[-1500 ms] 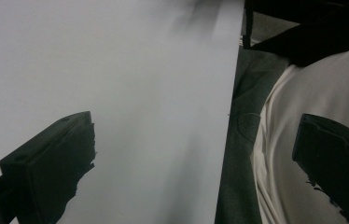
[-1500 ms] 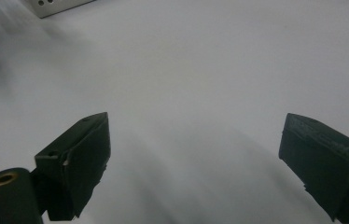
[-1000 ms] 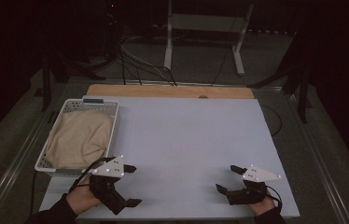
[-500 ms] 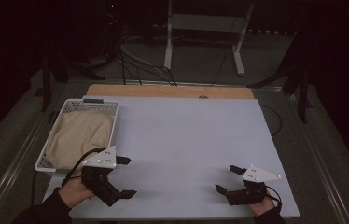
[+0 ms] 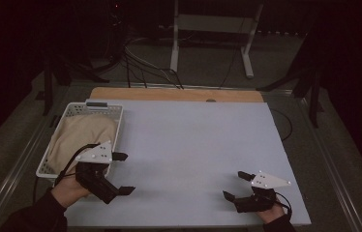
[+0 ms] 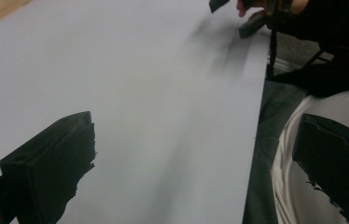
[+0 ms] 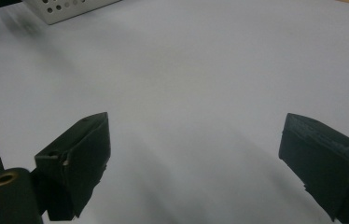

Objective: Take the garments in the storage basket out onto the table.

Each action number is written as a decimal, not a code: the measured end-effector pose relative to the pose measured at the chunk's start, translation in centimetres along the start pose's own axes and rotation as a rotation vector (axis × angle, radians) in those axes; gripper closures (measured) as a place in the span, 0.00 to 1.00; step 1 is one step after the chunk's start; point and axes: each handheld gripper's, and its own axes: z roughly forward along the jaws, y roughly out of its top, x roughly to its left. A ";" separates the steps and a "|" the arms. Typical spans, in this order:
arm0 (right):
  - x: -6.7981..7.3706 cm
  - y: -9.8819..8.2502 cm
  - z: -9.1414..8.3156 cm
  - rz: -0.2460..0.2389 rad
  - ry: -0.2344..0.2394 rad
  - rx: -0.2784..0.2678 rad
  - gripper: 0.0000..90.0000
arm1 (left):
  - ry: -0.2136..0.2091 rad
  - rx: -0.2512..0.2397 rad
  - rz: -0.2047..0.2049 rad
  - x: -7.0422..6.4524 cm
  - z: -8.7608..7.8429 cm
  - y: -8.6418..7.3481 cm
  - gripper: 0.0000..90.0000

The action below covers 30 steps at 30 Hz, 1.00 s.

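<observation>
Tongs on the left (image 5: 121,173), spread and empty, have drifted toward the white perforated plastic basket (image 5: 70,112) holding beige folded cloth (image 5: 80,137), likely reaching; right tongs (image 5: 237,185) rest spread on the pale tabletop (image 5: 193,140).

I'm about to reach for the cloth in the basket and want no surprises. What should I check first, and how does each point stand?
1. Left tool open: ok, jaws stand wide apart with nothing between them.
2. Right tool open: ok, jaws apart and holding nothing.
3. Beige cloth in the white basket: ok, it lies inside, bunched.
4. Left tool near the basket: ok, it hovers by the basket's near right corner.
5. Left tool aimed at the cloth: not ok, its jaws point across the table, away from the basket.
6. Whether the cloth is caught on the basket wall: cannot tell.
</observation>
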 end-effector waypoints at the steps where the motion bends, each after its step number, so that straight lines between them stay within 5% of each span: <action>1: 0.0 0.0 0.0 -0.001 -0.001 0.001 0.10 | 0.011 -0.003 0.000 0.1 -0.1 0.0 0.00; 10: 0.1 0.0 0.1 -0.003 -0.002 0.005 0.10 | 0.047 -0.021 -0.025 1.1 -1.5 -0.2 0.00; 30: 0.2 0.0 0.2 -0.014 0.002 0.008 0.10 | 0.167 -0.008 -0.126 5.7 -4.9 -1.4 0.00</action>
